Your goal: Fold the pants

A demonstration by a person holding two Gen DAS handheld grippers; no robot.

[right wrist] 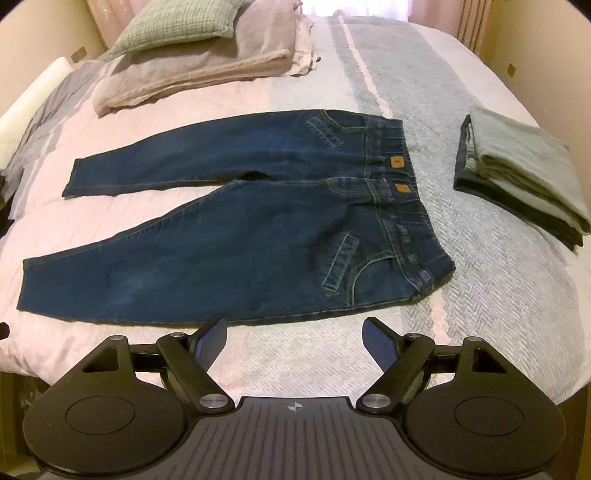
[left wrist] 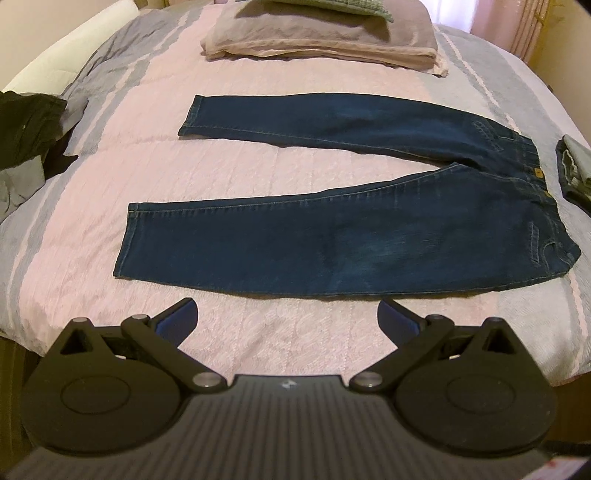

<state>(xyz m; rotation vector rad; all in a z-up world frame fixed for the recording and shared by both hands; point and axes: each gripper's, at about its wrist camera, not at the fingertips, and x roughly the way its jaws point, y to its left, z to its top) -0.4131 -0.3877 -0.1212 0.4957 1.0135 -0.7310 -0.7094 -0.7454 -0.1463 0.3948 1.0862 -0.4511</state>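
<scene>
Both tongs were spread wide and gripped nothing: the left tongs (left wrist: 288,314) hung over bare bedspread just short of the near trouser leg, and the right tongs (right wrist: 293,334) hung likewise a little short of the hip and waistband end. Neither touched the cloth.

The dark blue denim pants (right wrist: 258,229) lay flat on the bed (right wrist: 480,295), whose quilted cover ran in pink and grey-green stripes. Their waistband pointed to the right and the two legs ran off to the left, splayed apart in a narrow V with pink cover showing between them. The far leg's hem (left wrist: 190,114) sat well apart from the near leg's hem (left wrist: 125,240). That open, smoothed layout looked like preparation for a first fold, probably one leg laid over the other, and each of the tongs faced an end of the near edge, which would suit lifting that side together.

A folded stack of grey-green and dark cloth (right wrist: 517,173) lay to the right of the waistband, apart from it, perhaps finished items kept aside. A crumpled dark garment (left wrist: 29,125) lay at the left edge, possibly waiting its turn. Mauve pillows with a green textured cushion (right wrist: 177,26) on top sat at the head of the bed, well clear of the working area.
</scene>
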